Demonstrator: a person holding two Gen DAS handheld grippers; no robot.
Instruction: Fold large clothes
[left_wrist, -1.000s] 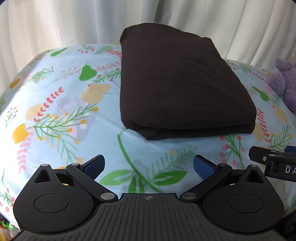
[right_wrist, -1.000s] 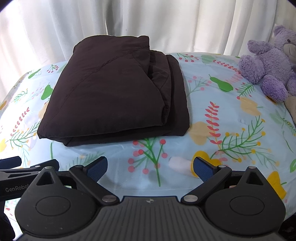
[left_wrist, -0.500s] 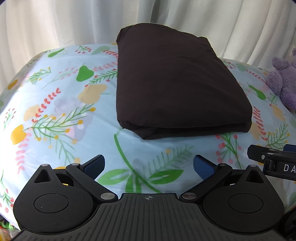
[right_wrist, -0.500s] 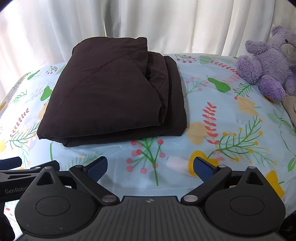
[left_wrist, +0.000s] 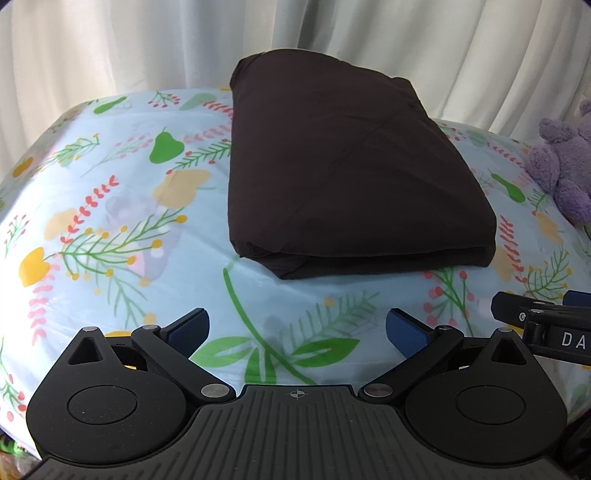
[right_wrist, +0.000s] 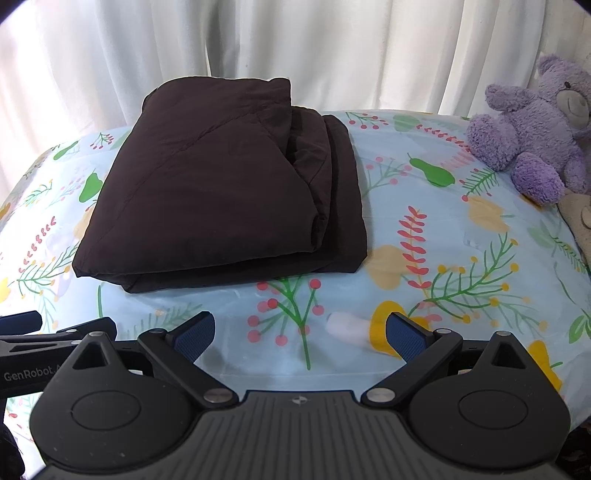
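The folded dark garment (left_wrist: 347, 173) lies on the floral cloth (left_wrist: 110, 229) ahead of both grippers, apart from them. Left gripper (left_wrist: 295, 328) and right gripper (right_wrist: 300, 328) fingers are spread wide, holding nothing; bare cloth lies between.

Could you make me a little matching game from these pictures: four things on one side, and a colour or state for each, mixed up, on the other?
Things:
1. garment
2. teddy bear
3. curtain
4. left gripper

Descriptions:
A. purple, sitting at the right
B. open, holding nothing
C. dark brown, folded into a stack
D. white, hanging behind

Pairs: 1-C, 2-A, 3-D, 4-B
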